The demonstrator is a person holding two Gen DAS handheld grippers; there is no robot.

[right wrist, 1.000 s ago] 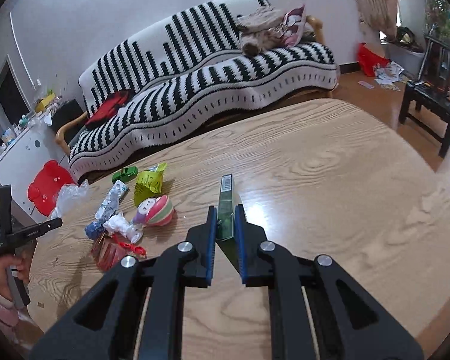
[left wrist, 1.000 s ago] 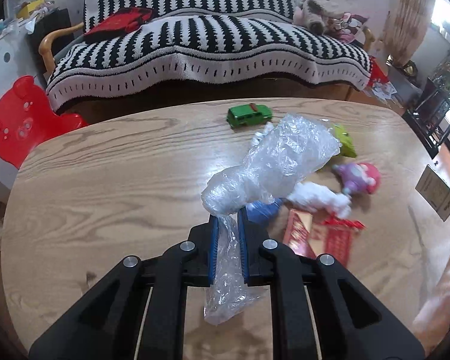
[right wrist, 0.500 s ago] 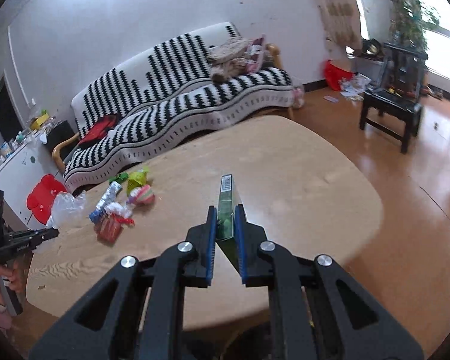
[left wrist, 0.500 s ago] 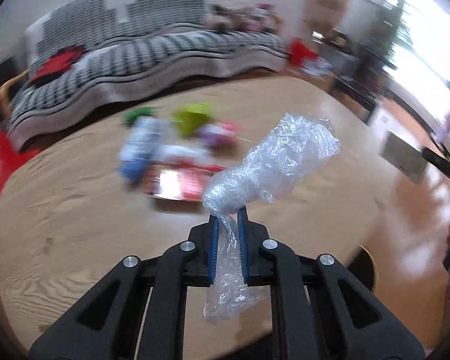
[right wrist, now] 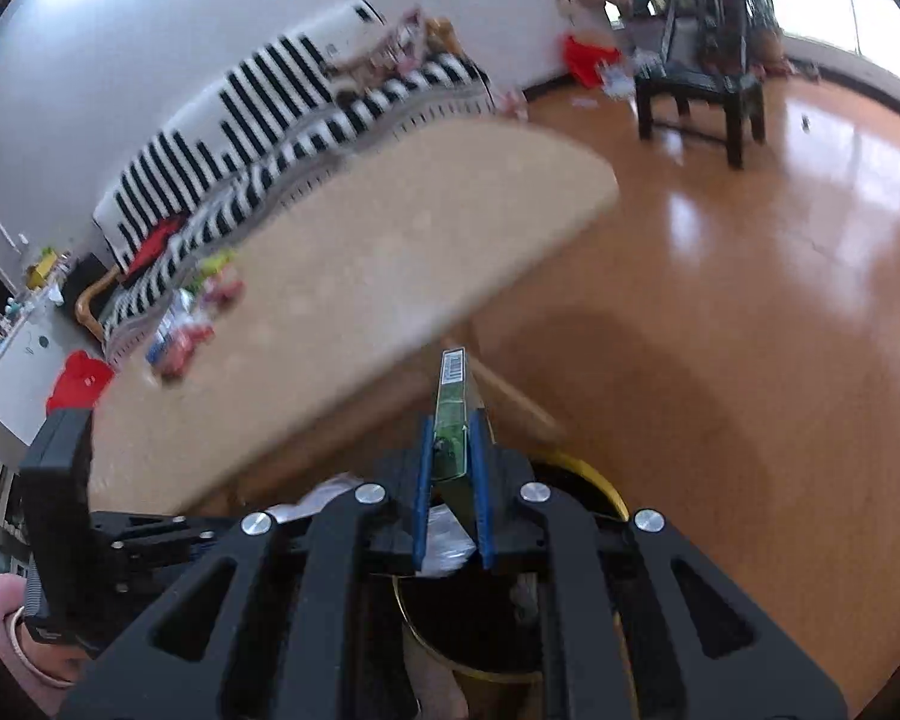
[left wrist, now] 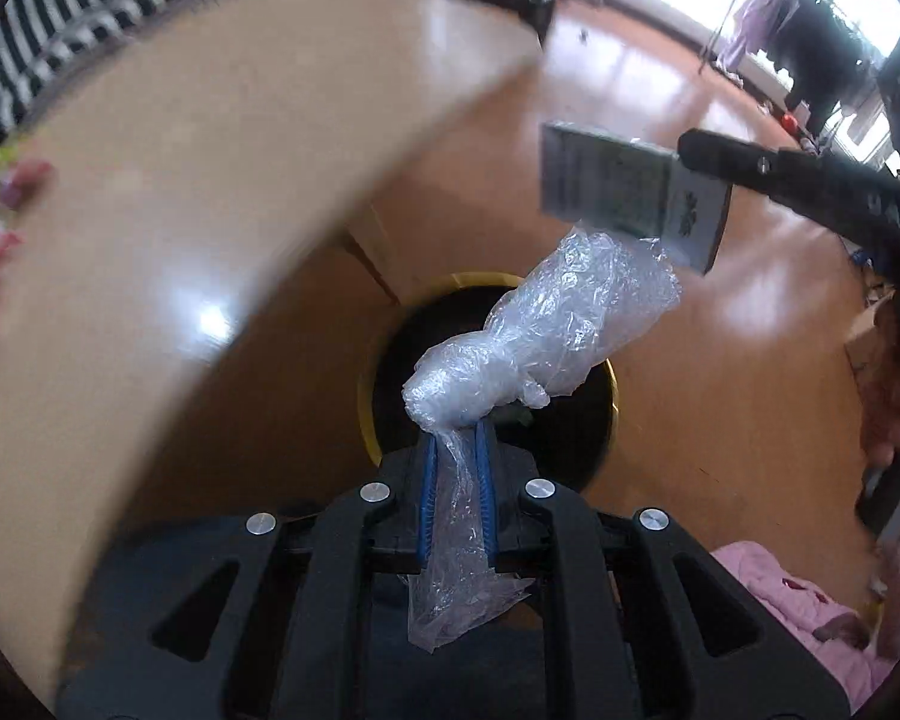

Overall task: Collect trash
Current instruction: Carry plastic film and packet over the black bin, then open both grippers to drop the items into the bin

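My left gripper (left wrist: 456, 450) is shut on a crumpled clear plastic bag (left wrist: 540, 336) and holds it above a round black trash bin with a yellow rim (left wrist: 576, 408) on the floor. My right gripper (right wrist: 450, 444) is shut on a thin green carton (right wrist: 452, 402), held edge-on above the same bin (right wrist: 606, 498). In the left wrist view the carton (left wrist: 618, 192) and the right gripper's arm (left wrist: 810, 186) show at the upper right, above the bag.
The wooden table (right wrist: 342, 276) stands to the left of the bin, with toys and wrappers (right wrist: 192, 324) at its far end. A striped sofa (right wrist: 282, 120) lies behind. A black chair (right wrist: 702, 96) stands on the wooden floor at the right.
Both grippers have swung away from the tabletop to the right and down over the floor bin, each still holding its item.
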